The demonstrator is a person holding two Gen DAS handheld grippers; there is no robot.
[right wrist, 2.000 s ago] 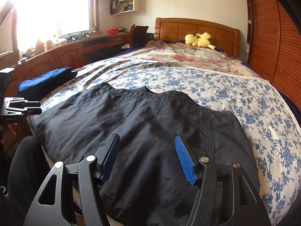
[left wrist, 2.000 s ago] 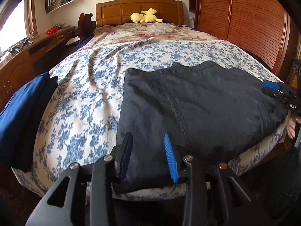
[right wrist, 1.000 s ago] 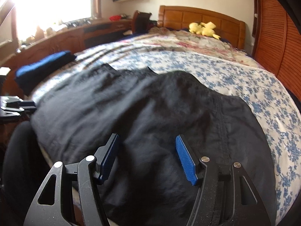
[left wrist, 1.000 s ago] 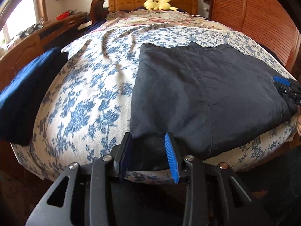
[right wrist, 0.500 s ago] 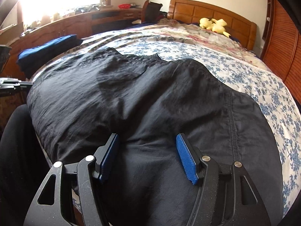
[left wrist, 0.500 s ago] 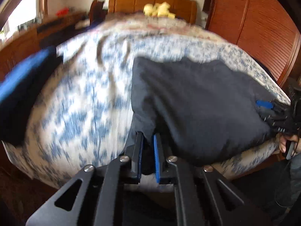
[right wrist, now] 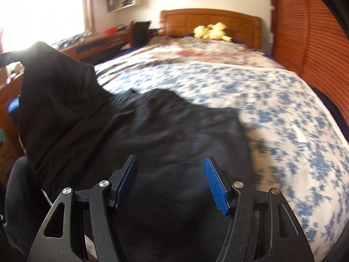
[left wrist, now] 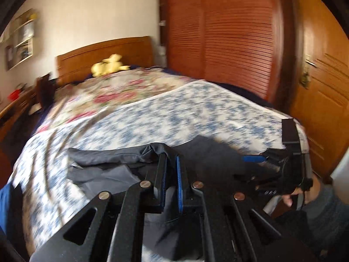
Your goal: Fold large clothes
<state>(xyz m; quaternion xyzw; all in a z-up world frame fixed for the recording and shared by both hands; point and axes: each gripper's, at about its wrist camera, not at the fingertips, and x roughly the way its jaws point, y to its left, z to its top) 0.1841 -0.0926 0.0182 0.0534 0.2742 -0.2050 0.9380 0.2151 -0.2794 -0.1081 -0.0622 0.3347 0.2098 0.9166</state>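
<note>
One bed (right wrist: 283, 113) has one black garment (right wrist: 174, 135) at its near edge. One yellow soft toy (right wrist: 210, 31) sits by the headboard. The left gripper (left wrist: 171, 179) pinches a garment corner, lifted up. The right gripper (right wrist: 171, 183) stands open over the cloth, holding nothing.

The left tool (left wrist: 171, 174) has its jaws pinched together on a fold of dark cloth, lifted and tilted downward. The right tool (right wrist: 171, 183) points downward with its jaws spread wide, nothing pressed between the blue pads (right wrist: 214, 185), a hand (left wrist: 290, 198) gripping its handle
</note>
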